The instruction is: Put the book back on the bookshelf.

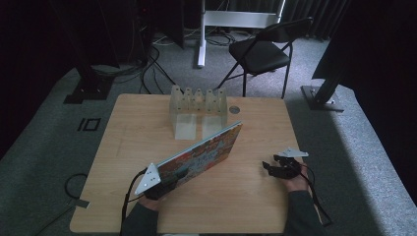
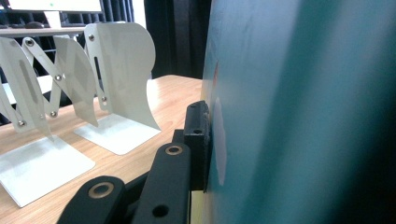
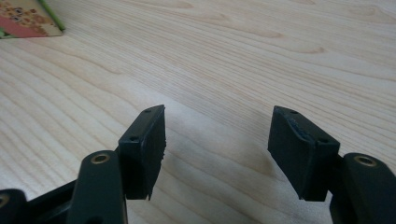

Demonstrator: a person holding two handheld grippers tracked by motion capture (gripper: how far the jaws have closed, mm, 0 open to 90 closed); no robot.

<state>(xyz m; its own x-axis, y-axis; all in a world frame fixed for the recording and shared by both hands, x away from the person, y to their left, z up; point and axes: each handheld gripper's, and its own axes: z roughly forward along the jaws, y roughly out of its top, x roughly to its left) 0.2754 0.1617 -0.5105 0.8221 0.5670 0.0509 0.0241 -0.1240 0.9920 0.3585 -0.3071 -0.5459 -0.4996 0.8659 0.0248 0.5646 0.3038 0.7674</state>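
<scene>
**Left gripper holds the book on edge, right gripper stands empty**

Standing on its long edge, the colourful book [image 1: 204, 155] ran slantwise across the middle of the desk [image 1: 246, 206], from the left gripper [image 1: 158, 186] near the front-left part up toward the back-right, its cover tilted so that the patterned face looked up and forward. Its long axis pointed roughly at the white accordion book rack [image 1: 198, 109] that stood against the back edge of the desk, still well apart from the book's far end. In the left gripper view the book's teal cover [image 2: 299, 112] lay hard against the inner pad [image 2: 198, 135], so the jaws were clamped narrow on the near lower corner of the book. That hand was plainly the nearer one and the only one in contact.

The right gripper [image 1: 275, 166] rested low over the front-right part of the desk, well apart from the book, jaws pointing toward it. Its fingers [image 3: 144, 149] stood wide with nothing but bare wood between them; a corner of the book [image 3: 28, 18] showed far off in the right gripper view. I would judge that any move toward the rack hung on swinging the far end round to meet its slots.
</scene>
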